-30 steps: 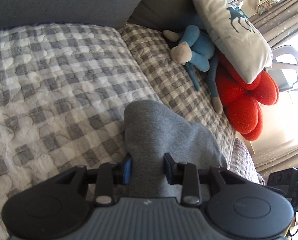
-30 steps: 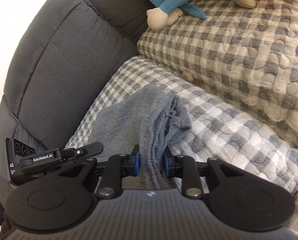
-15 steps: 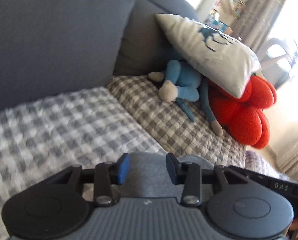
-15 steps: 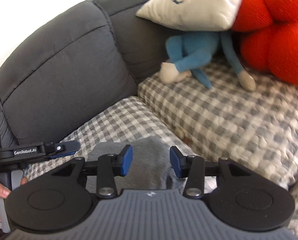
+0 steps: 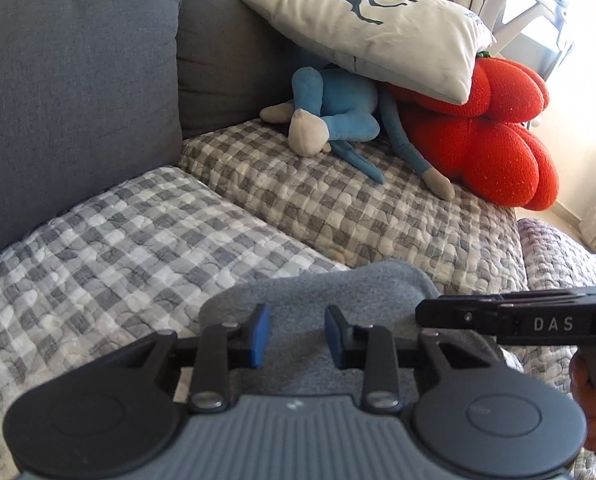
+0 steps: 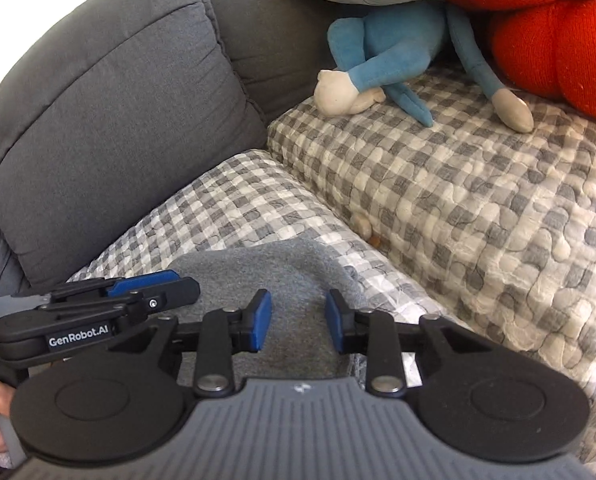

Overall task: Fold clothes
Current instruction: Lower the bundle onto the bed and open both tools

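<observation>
Folded grey knit garment (image 5: 322, 292) lies flat on the grey-and-white checked quilted sofa cover (image 5: 110, 248), near its front edge. Left gripper (image 5: 294, 340) and right gripper (image 6: 298, 326) hover just above the garment; both jaws have just been closing, yet stand apart, gripping nothing.

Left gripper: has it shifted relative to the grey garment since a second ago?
Yes. The left gripper has let go and pulled back: its jaws, lately clamped on the grey garment, now stand apart above it, having just been closing, nothing between them.
</observation>
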Demonstrator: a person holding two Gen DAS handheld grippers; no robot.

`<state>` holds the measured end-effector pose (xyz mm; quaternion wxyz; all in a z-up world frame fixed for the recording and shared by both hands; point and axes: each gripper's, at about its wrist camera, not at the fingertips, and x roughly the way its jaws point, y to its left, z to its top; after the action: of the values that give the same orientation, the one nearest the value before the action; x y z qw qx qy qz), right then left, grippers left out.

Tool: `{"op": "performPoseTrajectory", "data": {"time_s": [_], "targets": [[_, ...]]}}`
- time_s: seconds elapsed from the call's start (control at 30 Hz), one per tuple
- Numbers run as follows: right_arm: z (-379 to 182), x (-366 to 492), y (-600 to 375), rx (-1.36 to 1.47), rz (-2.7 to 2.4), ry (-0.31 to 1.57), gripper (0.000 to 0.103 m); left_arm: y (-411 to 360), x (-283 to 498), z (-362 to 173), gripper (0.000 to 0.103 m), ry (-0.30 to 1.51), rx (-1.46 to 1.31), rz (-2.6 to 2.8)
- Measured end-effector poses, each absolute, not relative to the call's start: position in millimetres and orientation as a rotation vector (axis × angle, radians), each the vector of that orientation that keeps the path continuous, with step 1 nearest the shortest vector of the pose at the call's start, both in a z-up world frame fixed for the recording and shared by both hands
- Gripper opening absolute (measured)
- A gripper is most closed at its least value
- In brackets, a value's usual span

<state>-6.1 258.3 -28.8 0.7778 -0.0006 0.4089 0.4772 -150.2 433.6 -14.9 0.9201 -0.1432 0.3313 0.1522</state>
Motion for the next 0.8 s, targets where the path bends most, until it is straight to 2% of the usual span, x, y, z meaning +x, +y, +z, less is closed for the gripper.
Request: {"op": "performPoseTrajectory", "data": {"time_s": [0.07,0.3,0.67,0.73,0.8], "targets": [[-20,-10,254,-0.015,1.056,0.880,0.036,430,-153,-9,0.032,0.687,-0.286,0.313],[-2,-36,243,-0.107,1.170,0.865,0.036,411,-183,3,0.032,0.713,-0.262,0.257],[-30,-59,231,-0.240,1.132,1.020,0.036,373,-208,-10,0.033,0.865,-0.167,0.318],[-28,-63,227,-0.265,1.126,1.019,0.036,367,-209,-8,0.036,0.897,-0.166,0.350],[-24,-68,223,-0.287,1.121,1.016,0.036,362,-210,-7,0.043,0.925,-0.176,0.378]]}}
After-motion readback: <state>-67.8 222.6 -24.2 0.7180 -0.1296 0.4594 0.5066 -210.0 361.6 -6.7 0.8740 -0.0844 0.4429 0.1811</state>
